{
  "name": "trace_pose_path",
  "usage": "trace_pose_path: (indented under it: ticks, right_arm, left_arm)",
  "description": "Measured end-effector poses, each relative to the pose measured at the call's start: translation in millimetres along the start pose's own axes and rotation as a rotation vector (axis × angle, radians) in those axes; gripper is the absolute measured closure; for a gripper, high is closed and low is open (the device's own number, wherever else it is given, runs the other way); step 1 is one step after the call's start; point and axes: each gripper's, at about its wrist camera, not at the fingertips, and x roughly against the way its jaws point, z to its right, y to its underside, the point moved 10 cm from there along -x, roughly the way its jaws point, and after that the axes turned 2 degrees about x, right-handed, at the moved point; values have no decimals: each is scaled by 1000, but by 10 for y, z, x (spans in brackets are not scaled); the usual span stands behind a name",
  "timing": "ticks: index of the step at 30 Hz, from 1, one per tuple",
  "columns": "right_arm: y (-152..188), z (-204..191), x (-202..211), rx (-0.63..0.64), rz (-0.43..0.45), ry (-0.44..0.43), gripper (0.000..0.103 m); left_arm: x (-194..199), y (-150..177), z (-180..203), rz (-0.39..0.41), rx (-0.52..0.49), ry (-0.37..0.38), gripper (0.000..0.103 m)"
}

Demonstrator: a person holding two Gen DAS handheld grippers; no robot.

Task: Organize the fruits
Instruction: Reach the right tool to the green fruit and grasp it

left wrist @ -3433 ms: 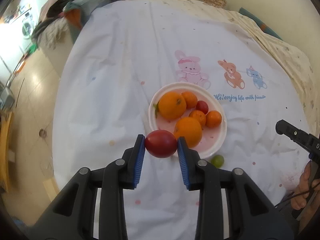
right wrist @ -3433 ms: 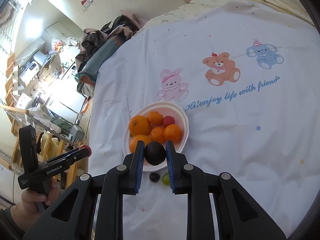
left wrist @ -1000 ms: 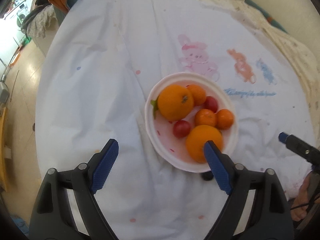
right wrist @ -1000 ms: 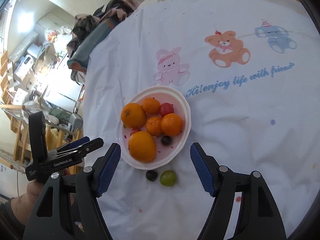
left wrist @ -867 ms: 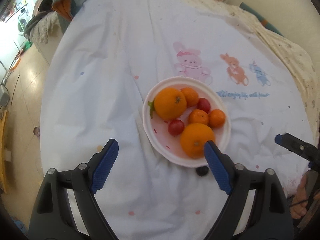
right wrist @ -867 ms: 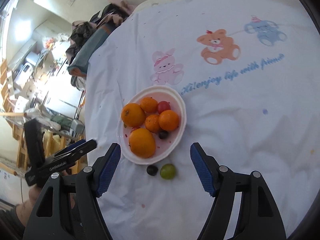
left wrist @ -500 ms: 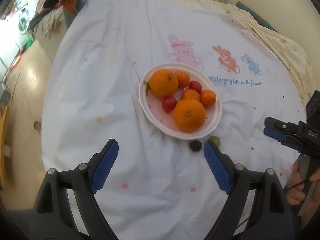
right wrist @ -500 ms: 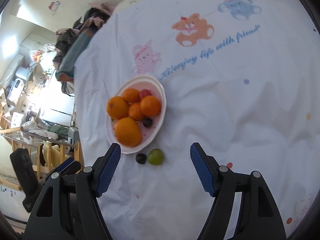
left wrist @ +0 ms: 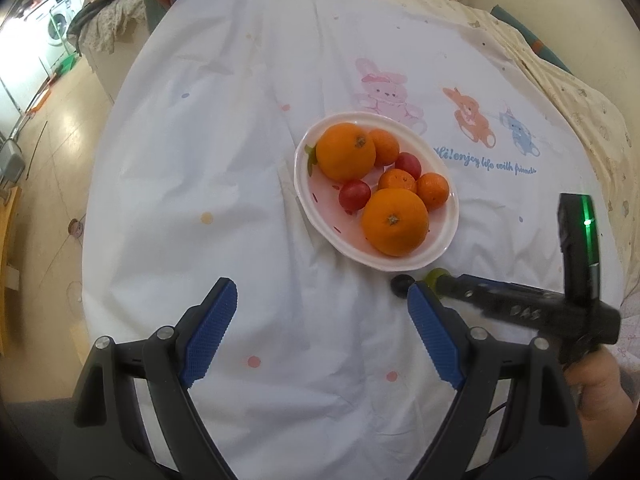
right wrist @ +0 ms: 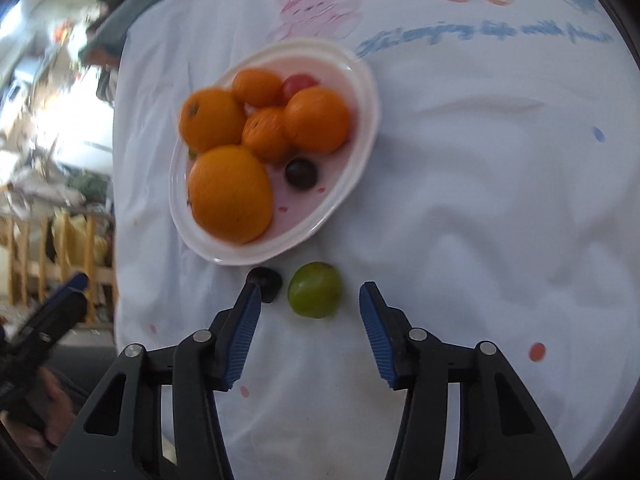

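A white oval plate [left wrist: 440, 250] [right wrist: 360, 152] on the white cloth holds several oranges [left wrist: 394, 221] [right wrist: 230, 194], red tomatoes [left wrist: 354, 195] and a dark plum [right wrist: 301, 174]. A green fruit [right wrist: 315, 289] and a dark fruit [right wrist: 266, 280] lie on the cloth just in front of the plate. My right gripper [right wrist: 308, 300] is open, its fingers on either side of the green fruit, the left finger against the dark fruit. My left gripper [left wrist: 320, 320] is open and empty, left of the plate's near end. The right gripper's finger [left wrist: 492, 298] covers most of the green fruit [left wrist: 434, 276] in the left wrist view.
The cloth carries rabbit, bear and elephant prints [left wrist: 380, 88] beyond the plate. The table edge and floor lie to the left [left wrist: 48, 128]. Clothes are piled at the far left [left wrist: 116, 16]. A patterned beige cloth [left wrist: 568, 92] covers the far right.
Both grippers let go of their fruits onto the plate and opened. The right gripper has since dropped down around the green fruit. The left gripper has pulled back.
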Motion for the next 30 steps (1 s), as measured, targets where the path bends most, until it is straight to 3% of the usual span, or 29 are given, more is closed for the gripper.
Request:
trace_pose_path:
  ticks: [5, 10, 13, 20, 27, 30]
  right_arm:
    - [-1, -49, -127, 57, -14, 57, 60]
    - [-10, -49, -195, 88, -13, 92, 62]
    - [0, -33, -199, 97, -8, 112, 69]
    - [-1, -21, -109, 82, 0, 84, 72]
    - [-1, 134, 264, 5, 63, 25, 72]
    - [-15, 269, 464, -43, 103, 14, 72]
  left_arm:
    - [-32, 7, 22, -20, -2, 9, 18]
    - [-11, -13, 61, -15, 12, 18, 18]
    - [-35, -2, 93, -23, 8, 22, 18]
    - [-126, 19, 143, -35, -17, -2, 18]
    - [-445, 215, 364, -92, -147, -46, 19]
    - [-604, 298, 562, -123, -226, -32, 25]
